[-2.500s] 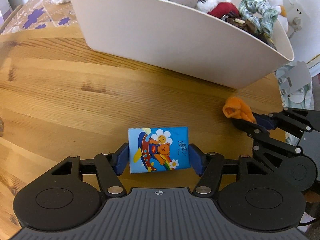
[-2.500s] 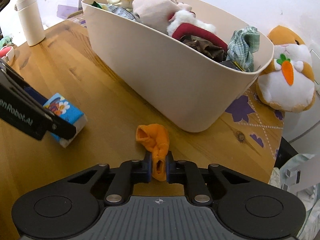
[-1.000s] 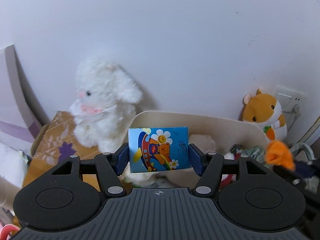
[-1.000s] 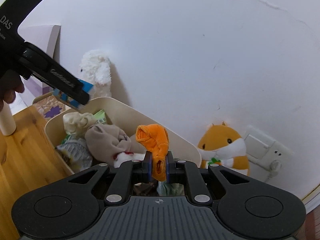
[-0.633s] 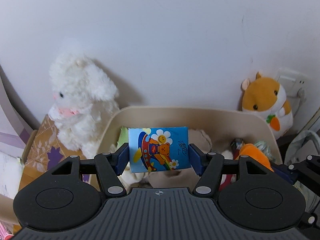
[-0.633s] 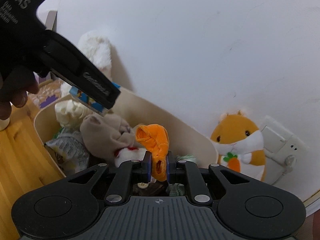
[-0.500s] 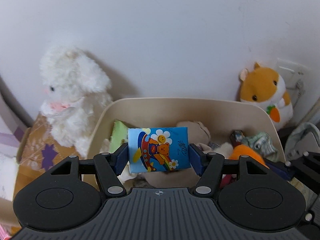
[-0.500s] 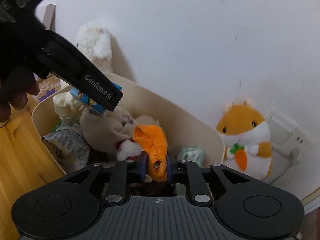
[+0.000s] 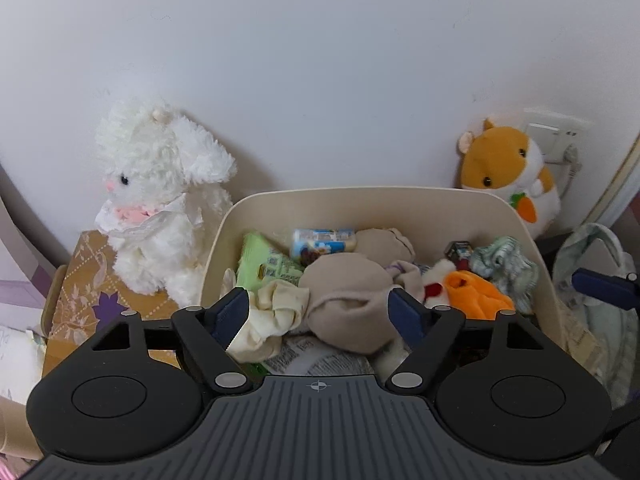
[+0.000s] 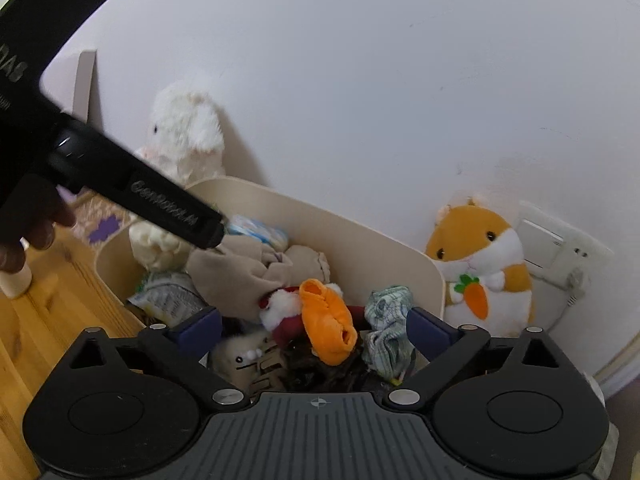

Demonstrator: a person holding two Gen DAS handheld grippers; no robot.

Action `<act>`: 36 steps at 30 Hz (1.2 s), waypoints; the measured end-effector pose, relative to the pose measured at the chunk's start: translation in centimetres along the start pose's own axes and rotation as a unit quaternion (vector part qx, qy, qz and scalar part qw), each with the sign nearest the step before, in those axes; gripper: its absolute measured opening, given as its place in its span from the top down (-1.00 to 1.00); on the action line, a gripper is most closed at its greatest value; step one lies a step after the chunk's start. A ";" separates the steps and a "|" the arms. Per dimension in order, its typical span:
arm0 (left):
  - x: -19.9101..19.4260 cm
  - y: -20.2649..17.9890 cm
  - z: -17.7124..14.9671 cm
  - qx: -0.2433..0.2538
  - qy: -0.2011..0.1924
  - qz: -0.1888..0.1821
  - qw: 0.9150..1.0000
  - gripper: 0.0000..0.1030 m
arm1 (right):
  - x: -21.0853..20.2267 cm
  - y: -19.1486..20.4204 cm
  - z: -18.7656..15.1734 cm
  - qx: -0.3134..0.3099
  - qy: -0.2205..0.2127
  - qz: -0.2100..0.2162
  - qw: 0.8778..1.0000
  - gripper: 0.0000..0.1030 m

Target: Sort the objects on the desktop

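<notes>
both wrist views close above, facing down, sharing bin [image 9: 536,264], seemingly

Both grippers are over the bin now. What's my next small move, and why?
Probably lift both clear. The left gripper and right gripper are opening with nothing between the jaws; the tissue pack and orange cloth already lie in the bin.

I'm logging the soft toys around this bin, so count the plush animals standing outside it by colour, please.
White plush: 1, the white rabbit left of the bin.
Orange and white plush: 1, the hamster behind its right corner.
Total: 2.
</notes>
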State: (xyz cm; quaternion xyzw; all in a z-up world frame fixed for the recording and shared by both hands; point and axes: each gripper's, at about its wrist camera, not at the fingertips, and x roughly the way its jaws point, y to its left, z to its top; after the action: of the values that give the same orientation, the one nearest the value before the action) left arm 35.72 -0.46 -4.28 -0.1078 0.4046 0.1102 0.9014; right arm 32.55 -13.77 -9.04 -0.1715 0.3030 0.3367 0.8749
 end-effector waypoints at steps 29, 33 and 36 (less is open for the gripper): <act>-18.8 5.8 -10.1 -0.006 -0.038 -0.043 0.998 -0.56 | -17.9 6.3 -3.1 0.113 -0.020 -0.039 0.993 -1.00; -20.7 6.5 -11.9 -0.018 -0.042 -0.041 0.998 -0.56 | -20.3 7.2 -4.0 0.111 -0.021 -0.042 0.993 -1.00; -22.2 7.1 -13.2 -0.029 -0.041 -0.046 0.998 -0.56 | -22.2 7.6 -5.0 0.107 -0.023 -0.054 0.992 -1.00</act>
State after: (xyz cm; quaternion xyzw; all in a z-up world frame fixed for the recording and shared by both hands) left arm 10.04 0.08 3.14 -0.1474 0.3588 0.0849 0.9178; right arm 12.14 -21.63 0.80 -0.0851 0.3077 0.2578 0.9119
